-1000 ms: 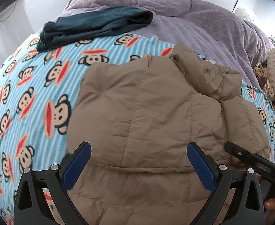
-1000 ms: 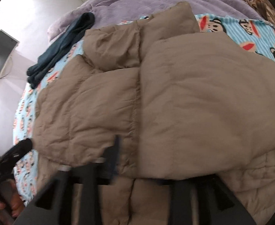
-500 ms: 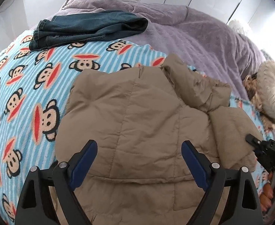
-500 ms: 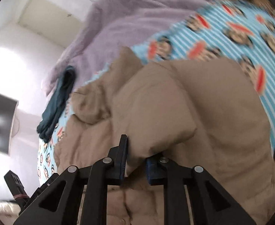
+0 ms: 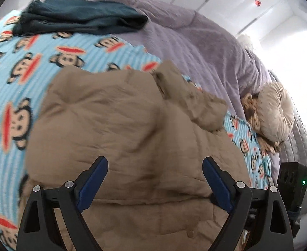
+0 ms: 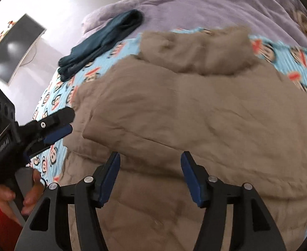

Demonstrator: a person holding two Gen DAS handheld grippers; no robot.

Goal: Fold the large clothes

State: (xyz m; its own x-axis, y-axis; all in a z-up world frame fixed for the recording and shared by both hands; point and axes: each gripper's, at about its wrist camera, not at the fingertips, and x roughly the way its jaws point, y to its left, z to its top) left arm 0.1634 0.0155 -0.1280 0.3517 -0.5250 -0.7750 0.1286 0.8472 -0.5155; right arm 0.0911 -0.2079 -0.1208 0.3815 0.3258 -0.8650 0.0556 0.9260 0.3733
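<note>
A tan puffer jacket (image 5: 132, 129) lies on the bed with both sides folded in over its middle and the hood (image 5: 191, 102) bunched at the far end. It also fills the right wrist view (image 6: 195, 115). My left gripper (image 5: 154, 167) is open and empty above the jacket's near part. My right gripper (image 6: 150, 161) is open and empty above the jacket's near edge. The left gripper (image 6: 57, 123) also shows at the left of the right wrist view, beside the jacket's left edge.
The bed has a blue monkey-print blanket (image 5: 17, 67) and a purple duvet (image 5: 195, 48) behind. Folded dark jeans (image 5: 80, 18) lie at the far left. A cream round cushion (image 5: 276, 113) sits at the right. A monitor (image 6: 13, 48) stands left of the bed.
My right gripper has opened and let go of the jacket's right side, which now lies folded over the middle. Both grippers have drawn back slightly.
</note>
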